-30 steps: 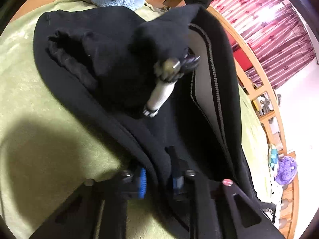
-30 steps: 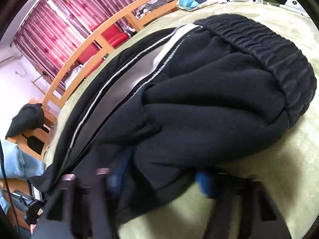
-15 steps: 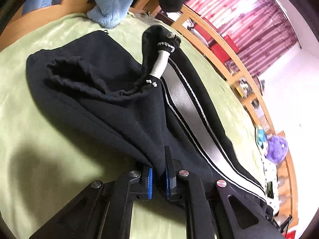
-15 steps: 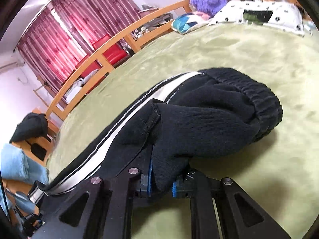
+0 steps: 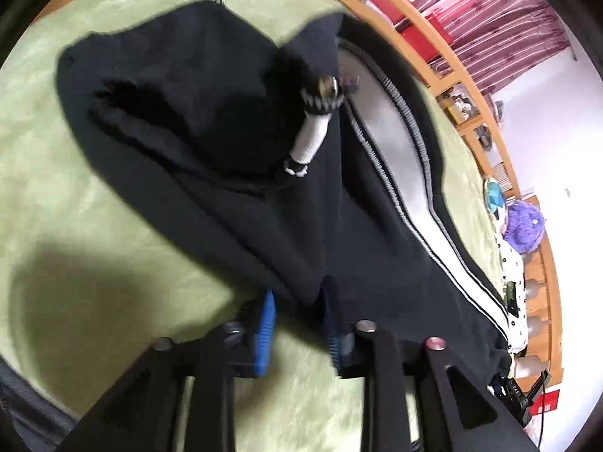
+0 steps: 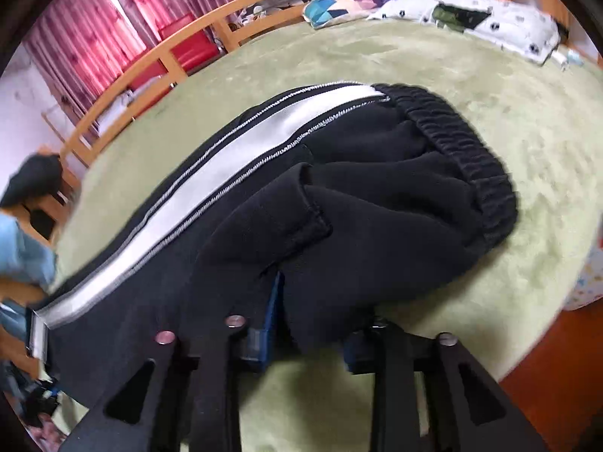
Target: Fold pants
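Green plush bedcover (image 5: 94, 196) filled the scene, a curved wooden bed rail (image 6: 158, 67) and red-pink curtains (image 6: 94, 37) behind it. On it lay the black fleece pants with a silver side stripe (image 6: 339, 196), folded over, elastic waistband (image 6: 463, 150) toward the white spotted pillow (image 6: 490, 22). The left tool (image 5: 297, 324) was opening its jaws, a fold of black cloth hanging between the blue pads (image 5: 265, 331), apparently no longer pinched. The right tool (image 6: 312, 335) was opening too, the pants' edge bunched between its fingers. A white drawcord with a dark tip (image 5: 314, 132) lay across the fabric. Bare cover stretched wide on the left tool's side and beyond the waistband. A purple plush toy (image 5: 524, 226) sat by the far rail.
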